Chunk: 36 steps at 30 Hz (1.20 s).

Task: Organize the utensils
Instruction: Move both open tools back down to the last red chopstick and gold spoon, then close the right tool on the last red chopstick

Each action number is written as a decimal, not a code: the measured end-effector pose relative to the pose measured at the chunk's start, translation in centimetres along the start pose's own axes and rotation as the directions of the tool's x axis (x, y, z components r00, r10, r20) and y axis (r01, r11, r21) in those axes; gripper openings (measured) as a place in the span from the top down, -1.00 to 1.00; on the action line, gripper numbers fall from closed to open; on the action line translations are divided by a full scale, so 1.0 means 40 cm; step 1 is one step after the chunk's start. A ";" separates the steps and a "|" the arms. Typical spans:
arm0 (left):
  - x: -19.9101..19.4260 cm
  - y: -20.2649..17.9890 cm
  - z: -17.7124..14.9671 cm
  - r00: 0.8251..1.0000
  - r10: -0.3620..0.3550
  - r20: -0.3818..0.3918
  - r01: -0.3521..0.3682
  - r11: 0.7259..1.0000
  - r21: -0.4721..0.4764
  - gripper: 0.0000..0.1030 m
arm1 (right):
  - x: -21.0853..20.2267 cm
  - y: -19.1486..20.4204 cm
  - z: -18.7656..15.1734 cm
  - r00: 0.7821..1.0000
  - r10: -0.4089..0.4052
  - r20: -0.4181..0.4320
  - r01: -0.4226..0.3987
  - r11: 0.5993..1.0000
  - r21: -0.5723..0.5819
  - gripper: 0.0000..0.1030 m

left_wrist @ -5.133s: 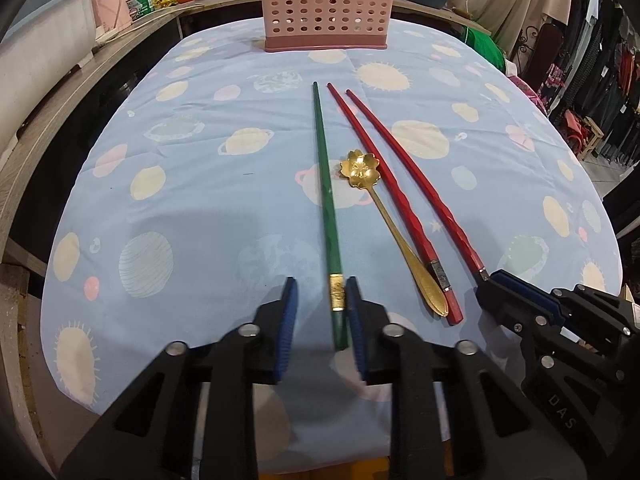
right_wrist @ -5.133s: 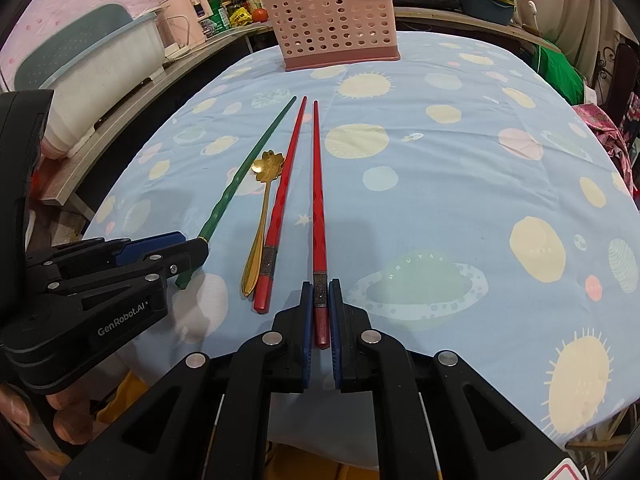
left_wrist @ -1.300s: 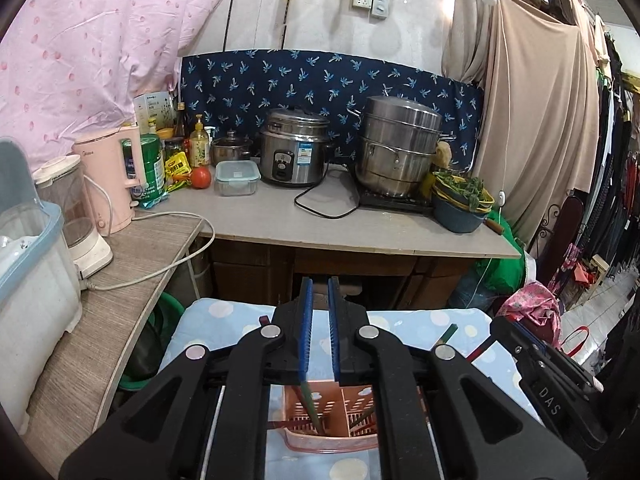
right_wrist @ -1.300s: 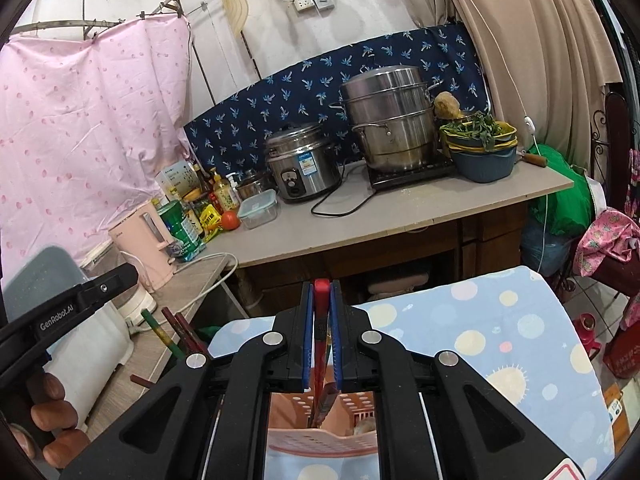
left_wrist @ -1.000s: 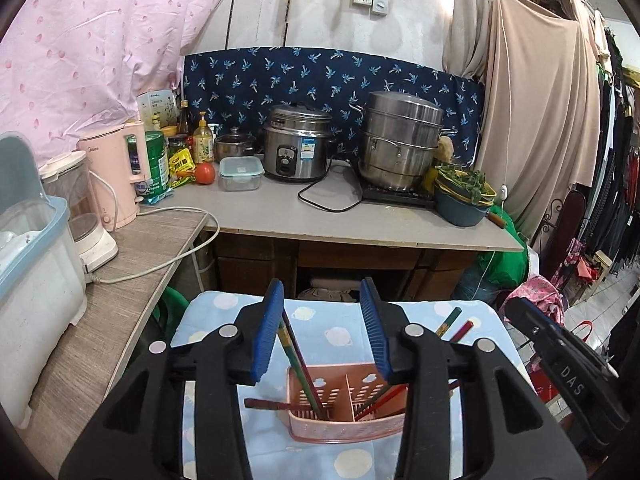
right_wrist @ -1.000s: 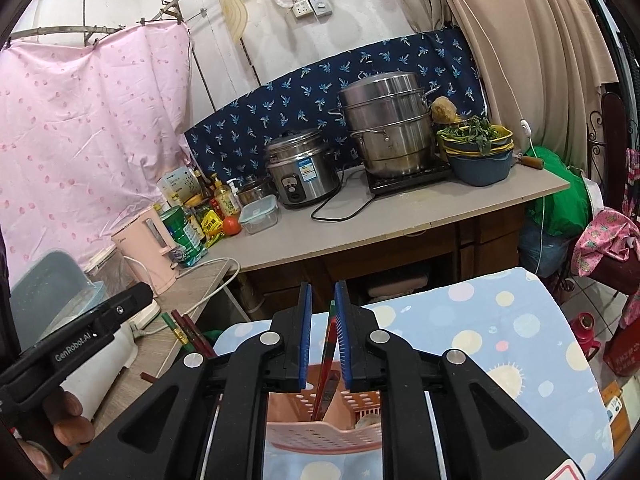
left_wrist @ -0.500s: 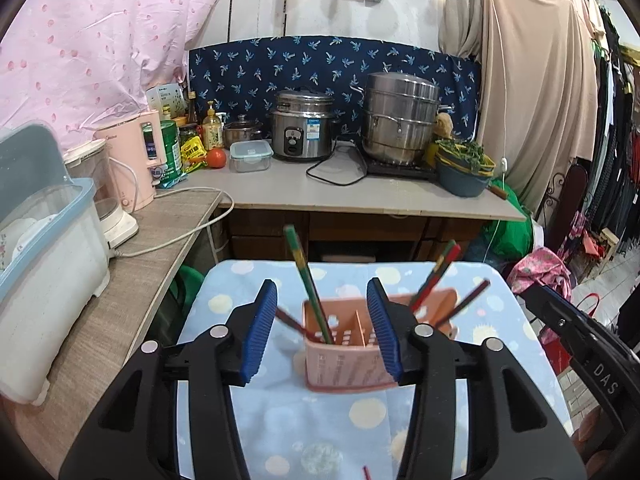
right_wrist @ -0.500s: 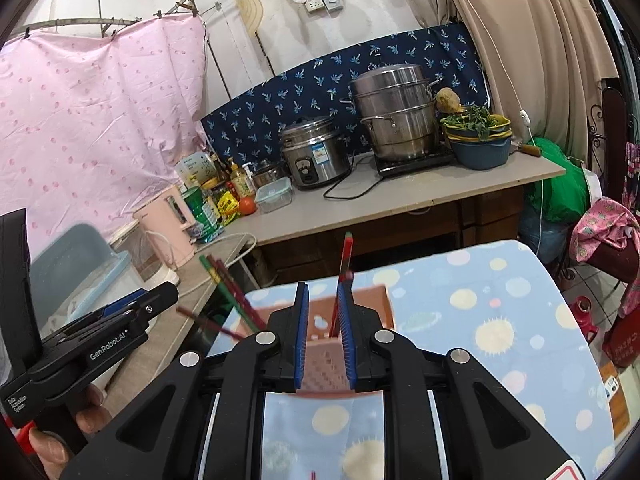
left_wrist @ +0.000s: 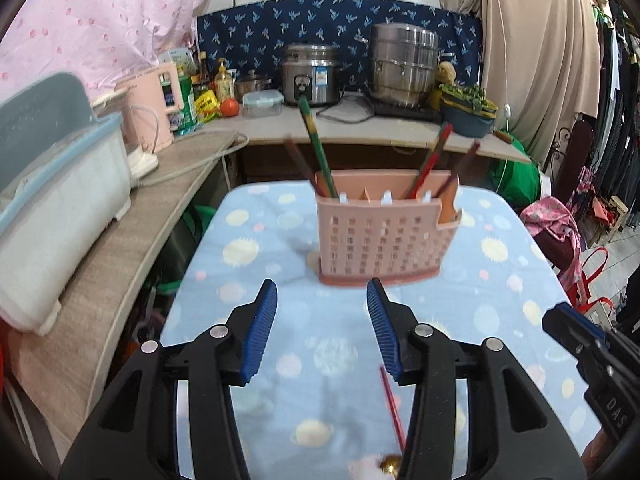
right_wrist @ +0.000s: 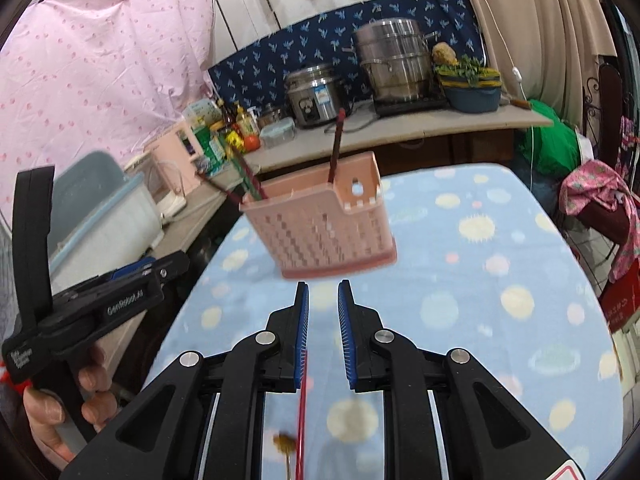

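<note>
Blue pads line both grippers, and nothing lies between either pair. The left gripper (left_wrist: 322,326) stands well parted; its jaws have just been opening, with only tablecloth showing in the gap. The right gripper (right_wrist: 323,330) shows a narrow slit between its pads, bare too, so it is slightly apart and grips nothing.

Just below each pair of tips lies the red chopstick (left_wrist: 391,410), flat on the cloth. In the left view it runs from under the right-hand finger down toward the bottom edge, its long axis nearly along the gripper's own line. In the right view the same chopstick (right_wrist: 301,428) passes under the left-hand finger and runs almost straight toward the camera. Beside its near end sits the gold spoon (right_wrist: 285,442), blurred, its flower bowl just left of the chopstick.

Farther out, near the far end of the table (left_wrist: 520,280), stands the pink basket (left_wrist: 384,236), with a green chopstick (left_wrist: 316,148) and other red ones leaning in its compartments.

Judging by this, both leftover utensils lie nearer than the fingertips, toward the person, so either hand must draw back and dip. The right gripper seems better lined up on the chopstick; the spoon falls toward the left hand's side.
</note>
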<state>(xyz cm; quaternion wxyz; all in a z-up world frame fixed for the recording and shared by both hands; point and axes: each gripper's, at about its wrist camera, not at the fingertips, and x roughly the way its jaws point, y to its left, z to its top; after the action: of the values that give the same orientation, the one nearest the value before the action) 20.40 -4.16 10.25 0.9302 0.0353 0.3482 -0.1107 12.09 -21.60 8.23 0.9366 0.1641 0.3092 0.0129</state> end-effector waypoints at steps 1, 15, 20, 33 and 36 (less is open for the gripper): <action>-0.001 0.001 -0.019 1.000 -0.003 -0.012 0.003 1.000 -0.002 0.14 | -0.004 -0.001 -0.023 1.000 -0.006 -0.014 0.006 1.000 -0.003 0.68; 0.013 -0.005 -0.258 0.988 0.007 -0.155 -0.005 1.000 0.010 0.14 | -0.007 -0.010 -0.295 0.978 -0.071 -0.197 0.063 0.997 -0.048 0.68; 0.024 0.006 -0.319 0.981 0.029 -0.194 -0.027 1.000 0.014 0.14 | 0.000 0.004 -0.360 0.965 -0.048 -0.256 0.035 0.998 -0.056 0.68; 0.034 0.039 -0.407 0.963 0.038 -0.266 -0.043 0.999 -0.014 0.13 | 0.021 0.062 -0.422 0.948 -0.006 -0.317 -0.026 0.995 -0.098 0.68; 0.037 0.041 -0.416 0.960 0.039 -0.276 -0.045 0.999 -0.016 0.13 | 0.024 0.068 -0.428 0.946 -0.005 -0.325 -0.030 0.994 -0.105 0.68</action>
<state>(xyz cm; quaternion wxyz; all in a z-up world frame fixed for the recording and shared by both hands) 11.20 -0.44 -3.30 0.8752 0.0477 0.4746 -0.0809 3.10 -13.78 -4.38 0.8803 0.1107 0.4570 0.0625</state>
